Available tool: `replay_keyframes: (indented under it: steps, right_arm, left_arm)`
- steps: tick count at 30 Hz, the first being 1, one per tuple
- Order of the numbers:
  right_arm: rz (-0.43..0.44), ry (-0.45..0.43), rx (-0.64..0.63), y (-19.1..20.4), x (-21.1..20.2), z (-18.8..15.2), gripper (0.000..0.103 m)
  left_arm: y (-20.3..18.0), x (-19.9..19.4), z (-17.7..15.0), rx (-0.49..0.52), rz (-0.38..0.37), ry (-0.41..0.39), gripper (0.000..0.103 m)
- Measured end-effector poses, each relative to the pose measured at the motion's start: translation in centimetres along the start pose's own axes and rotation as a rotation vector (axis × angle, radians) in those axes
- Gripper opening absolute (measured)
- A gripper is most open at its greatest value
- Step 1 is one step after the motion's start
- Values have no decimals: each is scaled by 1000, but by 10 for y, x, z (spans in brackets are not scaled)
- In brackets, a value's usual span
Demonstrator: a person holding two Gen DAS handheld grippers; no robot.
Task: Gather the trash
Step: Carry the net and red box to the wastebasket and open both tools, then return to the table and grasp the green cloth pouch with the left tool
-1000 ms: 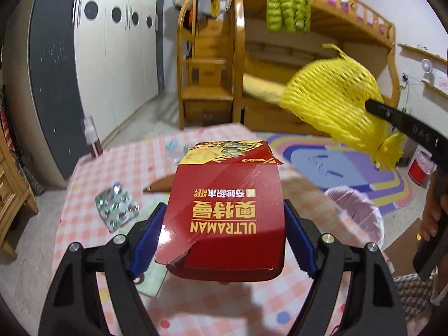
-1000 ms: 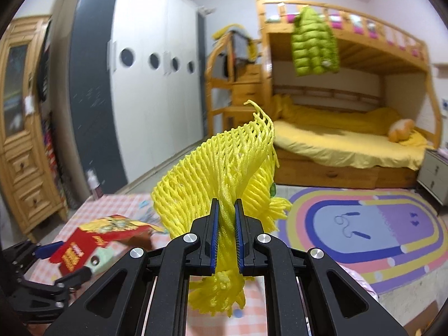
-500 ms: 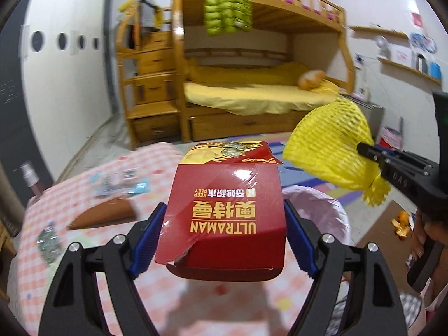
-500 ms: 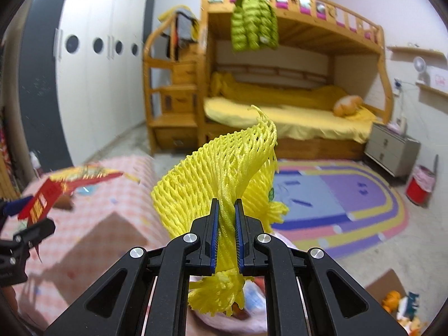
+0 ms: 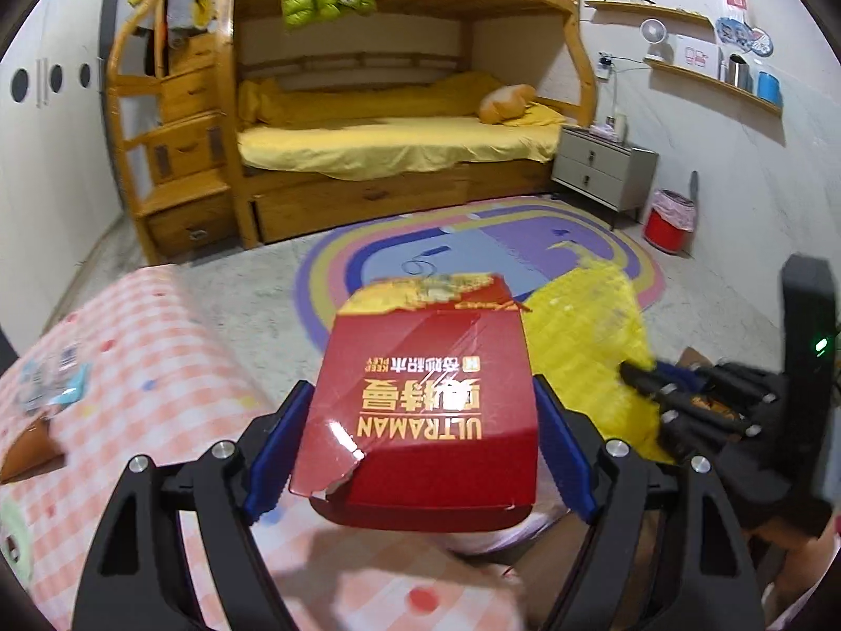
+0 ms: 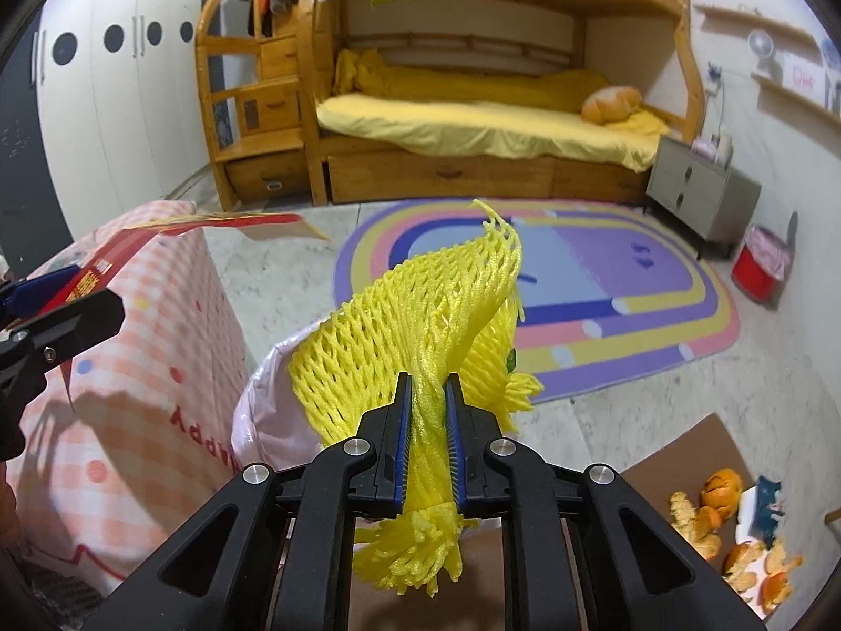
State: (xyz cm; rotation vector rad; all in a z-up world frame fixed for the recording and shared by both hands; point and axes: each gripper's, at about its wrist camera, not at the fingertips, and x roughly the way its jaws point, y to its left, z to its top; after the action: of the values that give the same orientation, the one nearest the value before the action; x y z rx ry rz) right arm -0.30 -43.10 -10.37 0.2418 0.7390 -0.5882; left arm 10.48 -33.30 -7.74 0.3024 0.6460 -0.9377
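My left gripper (image 5: 420, 447) is shut on a torn red Ultraman box (image 5: 428, 405) and holds it past the right edge of the checked table (image 5: 131, 368). My right gripper (image 6: 426, 431) is shut on a yellow foam fruit net (image 6: 420, 336), held above a pink-lined bag (image 6: 263, 399) beside the table. In the left wrist view the net (image 5: 583, 336) and the right gripper (image 5: 683, 410) are just right of the box. In the right wrist view the box (image 6: 121, 252) and the left gripper (image 6: 58, 315) are at the left.
Orange peels (image 6: 736, 536) lie on cardboard on the floor at the right. A red bin (image 5: 670, 221) stands by the nightstand (image 5: 604, 168). A rainbow rug (image 5: 473, 257) and a bunk bed (image 5: 394, 121) are ahead. Wrappers (image 5: 47, 384) lie on the table.
Both grippers swung right, off the table toward the floor side. The net dropped lower, close beside the box. The bag and orange peels have come into the right wrist view.
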Motion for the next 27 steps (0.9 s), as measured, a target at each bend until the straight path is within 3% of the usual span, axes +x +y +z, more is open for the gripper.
replay_keyframes:
  steps: [2, 3, 7, 16, 23, 27]
  right_arm:
    - [42, 5, 46, -5, 6, 2, 51]
    - [45, -2, 58, -7, 5, 3, 54]
    - [29, -16, 70, -8, -1, 4, 54]
    - [116, -91, 69, 16, -53, 28, 54]
    - [270, -168, -29, 90, -103, 57, 54]
    - [364, -170, -104, 143, -115, 66, 54]
  left_arm:
    - [-1, 5, 4, -4, -16, -6, 81]
    - [-1, 5, 5, -6, -17, -7, 87]
    - [10, -1, 1, -43, -1, -6, 89]
    - [56, -71, -17, -126, 155, -28, 89]
    - [113, -133, -47, -219, 293, -24, 90]
    - [154, -166, -68, -292, 385, -15, 90]
